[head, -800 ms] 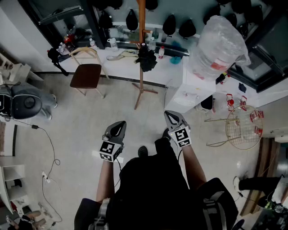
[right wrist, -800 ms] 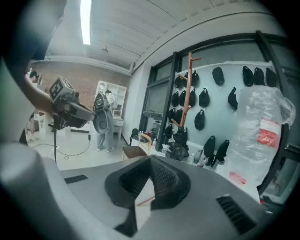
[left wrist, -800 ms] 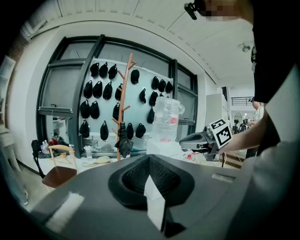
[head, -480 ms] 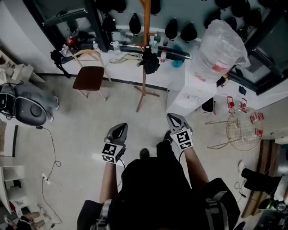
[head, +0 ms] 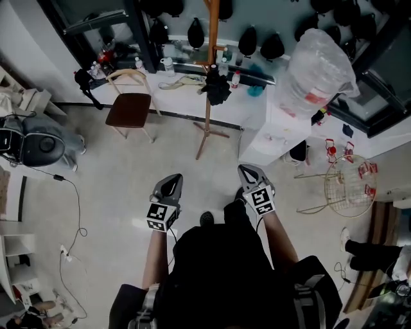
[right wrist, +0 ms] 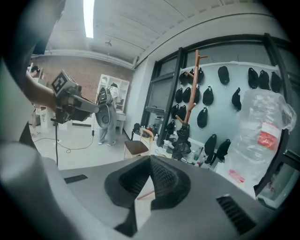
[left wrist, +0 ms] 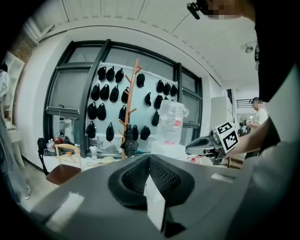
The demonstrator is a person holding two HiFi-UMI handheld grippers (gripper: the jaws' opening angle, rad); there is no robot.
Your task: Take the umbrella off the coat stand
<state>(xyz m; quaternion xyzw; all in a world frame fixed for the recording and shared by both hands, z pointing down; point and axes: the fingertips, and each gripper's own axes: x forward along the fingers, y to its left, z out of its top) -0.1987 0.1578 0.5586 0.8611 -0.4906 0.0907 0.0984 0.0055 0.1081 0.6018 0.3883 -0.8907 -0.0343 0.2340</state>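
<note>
Head view: a pale floor point(head: 115, 186) takes up most of the scene, running from the person's body to a far wall point(head: 292, 16) hung with rows of dark caps point(head: 248, 40). A long white counter point(head: 173, 93) stands along the foot of that wall. At its right end a big clear plastic bag point(head: 314, 64) sits on a white cabinet. The wooden coat stand point(head: 206, 119) stands on the floor at the middle far side, just in front of the counter. A brown-seated chair point(head: 128, 109) is to its left.

The black folded umbrella point(head: 217, 87) hangs on the stand, partway up the pole and touching it on its right side.

Both tools are near, close to the person and well apart from the stand. The left gripper point(head: 172, 180) has its jaws pressed together with nothing between them, and its view looks toward the stand and the umbrella. The right gripper point(head: 246, 169) is likewise closed and empty, pointing slightly downward toward the far side.
</note>
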